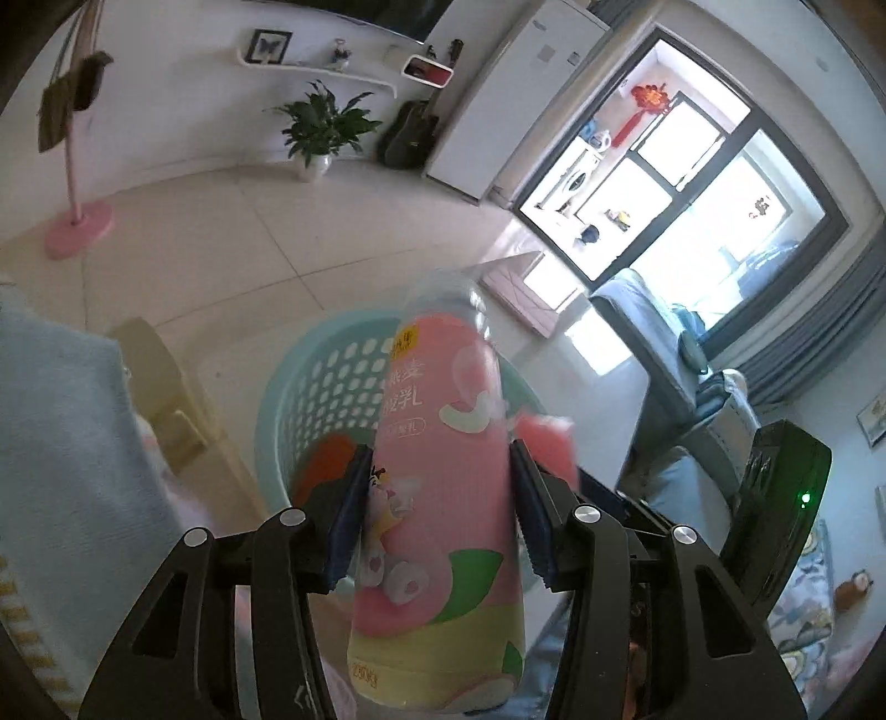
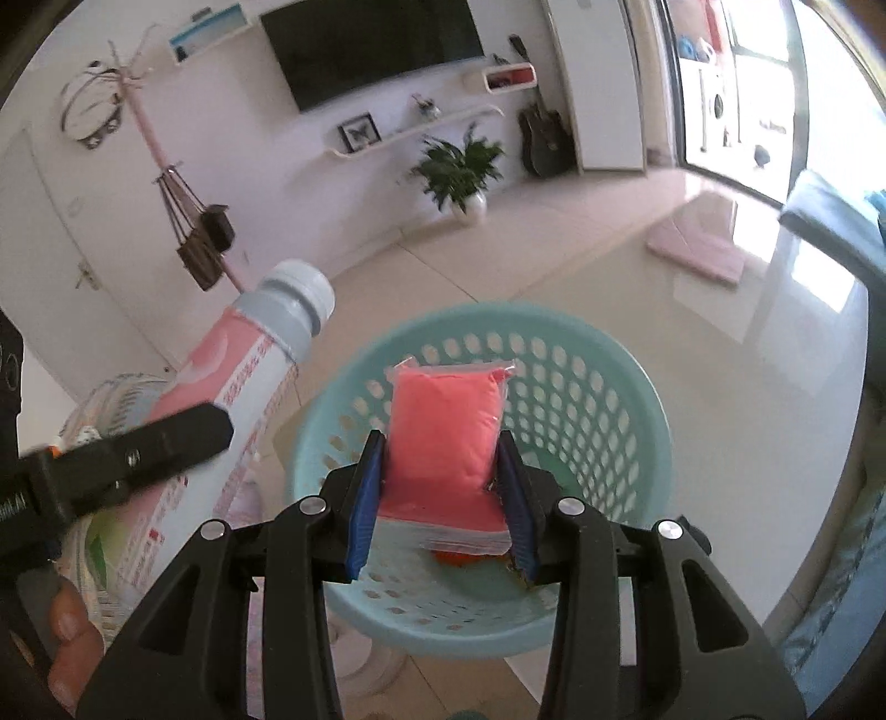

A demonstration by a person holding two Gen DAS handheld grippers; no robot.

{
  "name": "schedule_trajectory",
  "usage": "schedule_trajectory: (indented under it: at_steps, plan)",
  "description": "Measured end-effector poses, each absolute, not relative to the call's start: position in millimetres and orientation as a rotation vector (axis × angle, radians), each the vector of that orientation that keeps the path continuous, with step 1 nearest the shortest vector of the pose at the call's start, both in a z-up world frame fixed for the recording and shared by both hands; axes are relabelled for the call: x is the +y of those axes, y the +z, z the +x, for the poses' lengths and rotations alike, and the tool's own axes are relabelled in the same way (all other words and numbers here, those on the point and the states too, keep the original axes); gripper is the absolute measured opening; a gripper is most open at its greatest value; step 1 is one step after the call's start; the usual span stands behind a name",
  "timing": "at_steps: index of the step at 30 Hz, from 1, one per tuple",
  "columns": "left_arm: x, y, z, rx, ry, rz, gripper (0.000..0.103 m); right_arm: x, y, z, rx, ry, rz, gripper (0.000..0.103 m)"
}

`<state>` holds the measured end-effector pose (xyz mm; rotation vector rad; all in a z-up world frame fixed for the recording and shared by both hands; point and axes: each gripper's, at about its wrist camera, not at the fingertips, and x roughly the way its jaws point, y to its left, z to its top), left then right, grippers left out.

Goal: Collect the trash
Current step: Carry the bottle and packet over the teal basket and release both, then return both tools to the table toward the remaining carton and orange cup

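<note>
Pale tiled floor [image 2: 498,266], glossy where daylight falls. White wall [image 2: 249,183] carries dark TV [image 2: 376,44], curved shelf [image 2: 421,130] with framed butterfly picture [image 2: 359,132]. Potted plant [image 2: 462,171] and dark guitar [image 2: 545,141] stand by wall. Pink coat stand [image 1: 75,183] with hanging bags. Large dark-framed window [image 1: 692,183], bright. Pink mat [image 2: 698,252] on floor.

Basket [image 2: 637,399] mouth lies open below; orange item [image 2: 459,556] inside.
</note>
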<state>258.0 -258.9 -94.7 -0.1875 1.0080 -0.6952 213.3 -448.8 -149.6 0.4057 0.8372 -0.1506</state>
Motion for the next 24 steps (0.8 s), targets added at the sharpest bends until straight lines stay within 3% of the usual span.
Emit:
schedule_trajectory:
  at_steps: [1,2,10,24]
  plan:
    - [-259.3,-94.3,258.7,1.001,-0.682,-0.181,0.066,-450.5,-152.4,213.6,0.843,-0.152,0.412,0.045]
    - [-257.5,-92.7,256.9,0.98,-0.688,-0.186,0.068,-453.2,-155.0,213.4,0.845,-0.153,0.415,0.045]
    - [-246.0,-79.5,236.1,0.945,-0.696,-0.169,0.068,-452.9,-147.4,205.8,0.828,-0.153,0.414,0.045]
    - [-140.3,-12.1,160.5,0.726,-0.598,-0.256,0.068,-341.6,-64.3,181.6,0.676,0.069,0.254,0.045]
